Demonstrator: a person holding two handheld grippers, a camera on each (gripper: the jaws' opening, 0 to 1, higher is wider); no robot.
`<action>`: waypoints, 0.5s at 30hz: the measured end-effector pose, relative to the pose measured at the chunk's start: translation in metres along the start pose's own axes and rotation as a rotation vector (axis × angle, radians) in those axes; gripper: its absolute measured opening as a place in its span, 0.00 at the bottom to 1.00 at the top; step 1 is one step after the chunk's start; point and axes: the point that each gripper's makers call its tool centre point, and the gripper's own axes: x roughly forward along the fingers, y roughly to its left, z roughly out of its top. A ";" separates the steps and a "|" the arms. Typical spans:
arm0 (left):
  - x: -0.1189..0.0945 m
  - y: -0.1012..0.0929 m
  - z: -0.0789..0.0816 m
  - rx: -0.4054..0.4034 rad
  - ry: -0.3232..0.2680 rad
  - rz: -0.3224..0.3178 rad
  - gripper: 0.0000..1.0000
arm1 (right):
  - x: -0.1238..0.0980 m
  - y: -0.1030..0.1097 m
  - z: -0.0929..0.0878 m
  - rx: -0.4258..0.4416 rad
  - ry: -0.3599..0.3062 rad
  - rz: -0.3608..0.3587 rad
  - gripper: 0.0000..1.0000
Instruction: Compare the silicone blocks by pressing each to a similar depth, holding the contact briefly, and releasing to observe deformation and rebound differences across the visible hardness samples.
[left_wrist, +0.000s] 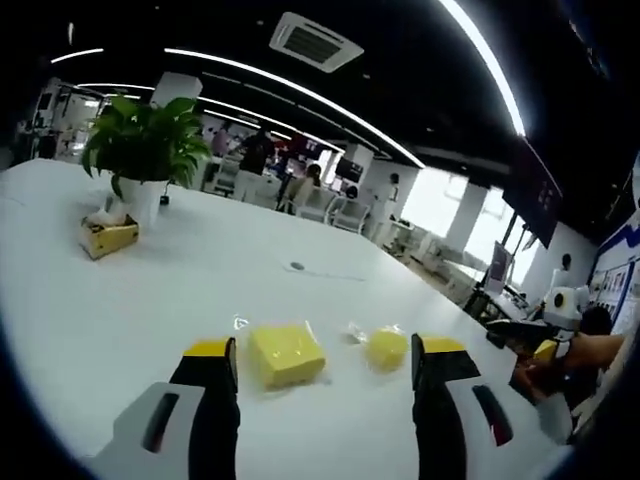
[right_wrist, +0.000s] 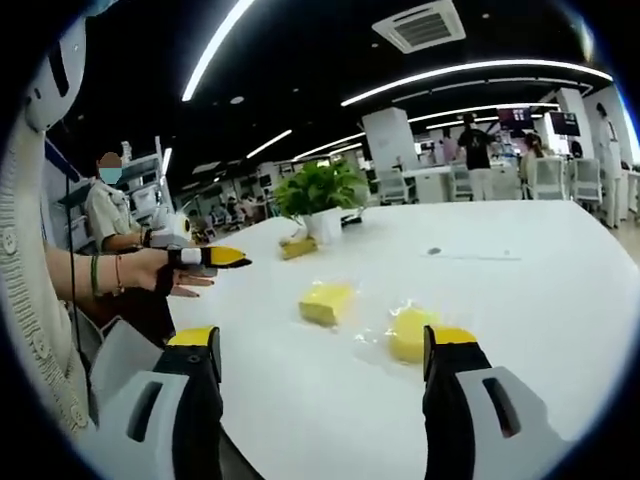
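Two yellow silicone blocks lie in clear wrappers on the white table (left_wrist: 200, 290). The square block (left_wrist: 287, 355) rests just ahead of my left gripper (left_wrist: 325, 347), near its left jaw. The rounder block (left_wrist: 386, 350) sits close to the right jaw. The jaws stand wide apart and touch neither block. In the right gripper view, the square block (right_wrist: 325, 302) lies ahead of my right gripper (right_wrist: 322, 336), which is open with nothing in it, and the rounder block (right_wrist: 410, 333) lies beside its right jaw. A hand holds the left gripper (right_wrist: 215, 257) above the table edge.
A potted plant (left_wrist: 145, 150) and a yellow tissue box (left_wrist: 110, 237) stand at the table's far left. A small round port (left_wrist: 296, 266) sits mid-table. The right gripper (left_wrist: 545, 352) shows at the right edge. Chairs and people are beyond the table (right_wrist: 520, 290).
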 end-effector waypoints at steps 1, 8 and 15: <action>0.003 0.003 0.000 -0.004 0.002 0.000 0.71 | 0.001 -0.001 0.000 -0.001 0.001 -0.001 0.77; 0.036 0.025 -0.010 -0.054 0.052 0.003 0.69 | 0.004 -0.008 -0.003 -0.009 0.018 -0.016 0.77; 0.063 0.041 -0.024 -0.177 0.078 0.003 0.68 | 0.002 -0.014 -0.009 0.006 0.039 -0.040 0.76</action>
